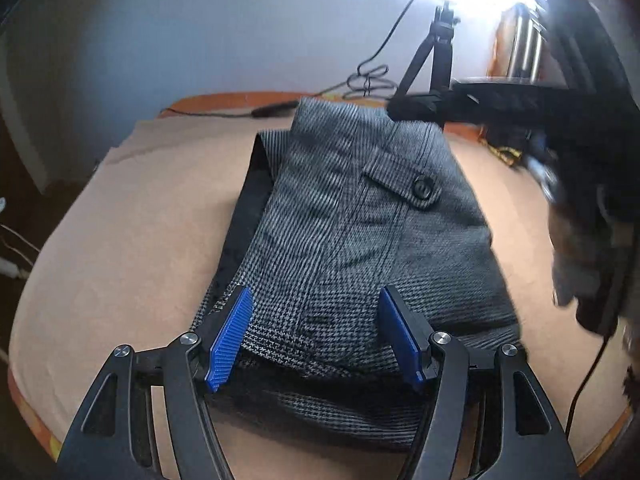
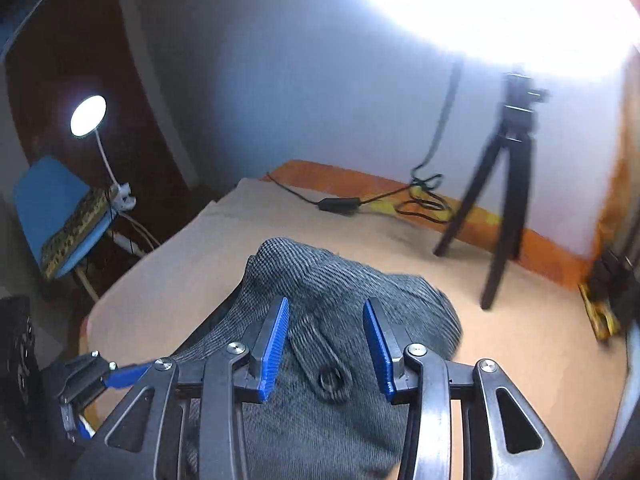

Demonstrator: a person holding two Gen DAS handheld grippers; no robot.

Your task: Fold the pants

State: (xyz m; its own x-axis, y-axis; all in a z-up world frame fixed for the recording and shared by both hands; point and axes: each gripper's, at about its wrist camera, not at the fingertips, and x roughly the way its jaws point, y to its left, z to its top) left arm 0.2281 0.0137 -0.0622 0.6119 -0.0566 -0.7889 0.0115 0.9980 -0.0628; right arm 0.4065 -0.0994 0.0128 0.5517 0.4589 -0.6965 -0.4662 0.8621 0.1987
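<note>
The grey houndstooth woven pants lie folded into a compact stack on the beige cloth-covered tabletop. They look soft, limp and light; the near folded edge suits pinching. Left hand-held gripper and right hand-held gripper hover spread apart, empty. A black tripod stands by the pale wall.

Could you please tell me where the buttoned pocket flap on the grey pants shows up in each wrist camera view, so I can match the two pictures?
Left wrist view: the buttoned pocket flap lies right of centre, on the upper half of the pants, well beyond the open left gripper.
Right wrist view: the flap sits low and central, between the fingers of the open right gripper.
Shared landmark: the black tripod near the wall.
</note>
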